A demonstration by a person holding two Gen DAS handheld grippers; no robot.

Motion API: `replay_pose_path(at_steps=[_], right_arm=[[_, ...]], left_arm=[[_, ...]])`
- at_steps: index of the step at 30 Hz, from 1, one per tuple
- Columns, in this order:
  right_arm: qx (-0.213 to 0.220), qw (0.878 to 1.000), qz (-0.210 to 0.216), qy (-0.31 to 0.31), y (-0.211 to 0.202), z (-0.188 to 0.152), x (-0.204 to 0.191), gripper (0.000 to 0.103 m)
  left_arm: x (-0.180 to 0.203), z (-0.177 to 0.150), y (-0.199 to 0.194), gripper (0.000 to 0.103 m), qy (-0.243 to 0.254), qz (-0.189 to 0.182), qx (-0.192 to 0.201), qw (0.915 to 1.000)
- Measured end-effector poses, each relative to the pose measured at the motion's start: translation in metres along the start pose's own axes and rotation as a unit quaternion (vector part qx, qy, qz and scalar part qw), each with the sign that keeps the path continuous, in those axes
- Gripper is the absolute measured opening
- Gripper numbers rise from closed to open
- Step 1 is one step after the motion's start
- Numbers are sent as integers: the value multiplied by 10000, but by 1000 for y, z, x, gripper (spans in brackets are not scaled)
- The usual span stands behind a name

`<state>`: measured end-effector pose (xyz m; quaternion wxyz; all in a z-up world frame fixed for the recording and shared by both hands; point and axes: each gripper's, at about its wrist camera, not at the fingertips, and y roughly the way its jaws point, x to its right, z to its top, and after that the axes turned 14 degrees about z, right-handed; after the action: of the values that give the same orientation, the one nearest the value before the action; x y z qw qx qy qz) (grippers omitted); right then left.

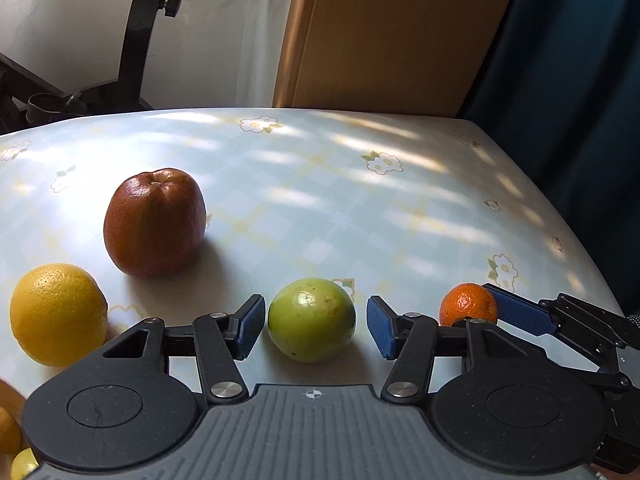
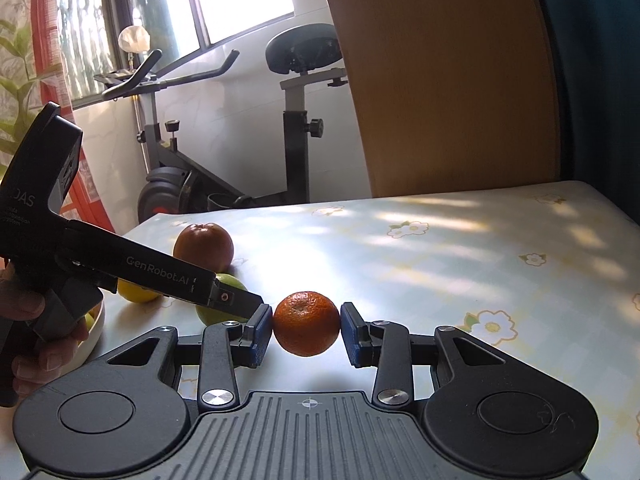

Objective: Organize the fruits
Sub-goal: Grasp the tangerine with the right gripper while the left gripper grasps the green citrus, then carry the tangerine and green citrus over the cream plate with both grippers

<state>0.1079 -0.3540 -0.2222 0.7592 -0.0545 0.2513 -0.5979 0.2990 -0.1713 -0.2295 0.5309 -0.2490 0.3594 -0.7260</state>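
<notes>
A green fruit [image 1: 311,319] rests on the flower-patterned tablecloth [image 1: 320,184]. My left gripper [image 1: 316,316] straddles it, open, with a thin gap showing at each blue pad. In the right wrist view one of its fingers [image 2: 236,300] crosses in front of that green fruit [image 2: 212,312]. My right gripper [image 2: 306,320] is shut on a small mandarin [image 2: 306,322], both pads pressed to its sides, low over the table. From the left wrist view the mandarin [image 1: 468,304] sits right of the green fruit, against a right pad [image 1: 520,312]. A red apple [image 1: 154,222] and a yellow citrus [image 1: 56,314] lie to the left.
A white bowl [image 2: 94,332] holding fruit stands at the table's near left, beside the hand [image 2: 44,356] that holds the left gripper. A wooden chair back [image 1: 380,32] rises behind the table. An exercise bike [image 2: 192,160] stands beyond the far edge. The table edge [image 1: 592,272] drops off at right.
</notes>
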Motion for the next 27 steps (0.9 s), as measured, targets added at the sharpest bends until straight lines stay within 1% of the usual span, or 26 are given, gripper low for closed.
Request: replay_pose_path(at_steps=[1, 4, 9, 13, 15, 19, 22, 27], right_arm=[[-3, 10000, 2, 8, 0, 0, 0, 34], [-26, 10000, 2, 40, 2, 2, 2, 34], [-37, 9999, 28, 94, 3, 2, 3, 34], [-42, 9999, 51, 114, 3, 2, 4, 34], [-51, 9999, 67, 108, 3, 1, 4, 34], [-30, 9999, 73, 112, 3, 1, 4, 34], [-20, 9999, 69, 100, 3, 1, 3, 34], [-78, 9999, 54, 69, 4, 0, 0, 34]], left_arm=[[0, 0, 1, 58, -3, 19, -10, 10000], [1, -1, 3, 48, 54, 38, -48, 10000], [0, -5, -4, 48, 159, 113, 3, 9998], [-3, -9, -22, 48, 149, 72, 186, 9997], [-3, -11, -33, 48, 216, 90, 316, 9992], [-9, -18, -58, 48, 197, 60, 503, 9985], [-15, -28, -76, 48, 224, 123, 650, 9976], [-35, -48, -107, 48, 87, 287, 742, 9968]])
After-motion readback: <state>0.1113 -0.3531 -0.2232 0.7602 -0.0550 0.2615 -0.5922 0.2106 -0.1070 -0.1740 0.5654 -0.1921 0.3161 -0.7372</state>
